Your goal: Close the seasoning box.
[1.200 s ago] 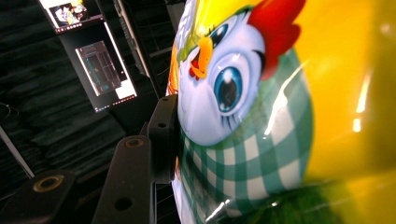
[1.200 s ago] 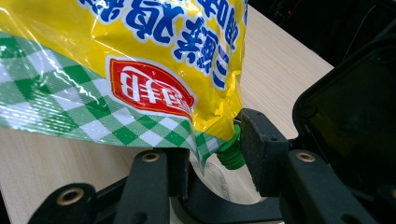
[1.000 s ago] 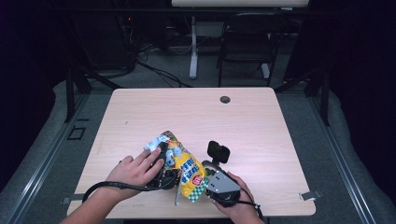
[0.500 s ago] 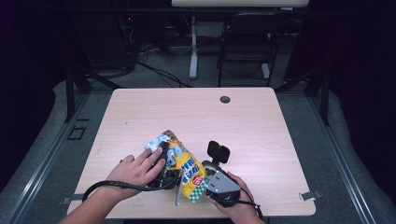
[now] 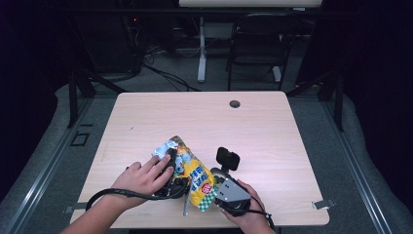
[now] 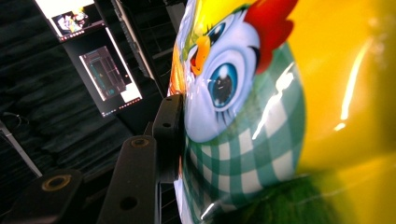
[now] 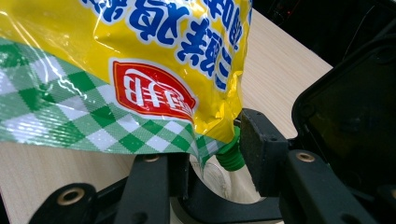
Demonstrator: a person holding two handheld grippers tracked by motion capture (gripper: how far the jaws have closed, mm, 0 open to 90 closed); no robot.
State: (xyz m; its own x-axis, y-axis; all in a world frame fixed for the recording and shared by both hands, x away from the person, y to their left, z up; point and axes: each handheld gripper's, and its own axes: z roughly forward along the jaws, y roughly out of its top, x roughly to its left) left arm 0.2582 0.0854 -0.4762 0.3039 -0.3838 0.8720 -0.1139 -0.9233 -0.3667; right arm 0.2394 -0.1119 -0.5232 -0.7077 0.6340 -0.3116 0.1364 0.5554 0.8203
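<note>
While the yellow snack bag (image 5: 192, 168) lies near the front edge of the tabletop (image 5: 272, 131), its long axis runs on a slant: the crumpled silvery top end points away and to the left, and the green-checked bottom end points toward the person, near the right gripper (image 5: 225, 187). The left gripper (image 5: 173, 183) sits under the person's left hand (image 5: 143, 175) against the bag's left side; its jaws have just been closing, and in the left gripper view one black pad presses the printed film (image 6: 261, 107), so it seems to pinch the bag, though the other pad is hidden. In the right gripper view the jaws stand spread around the bag's lower corner (image 7: 205, 135), a green cap (image 7: 230, 156) between them.
</note>
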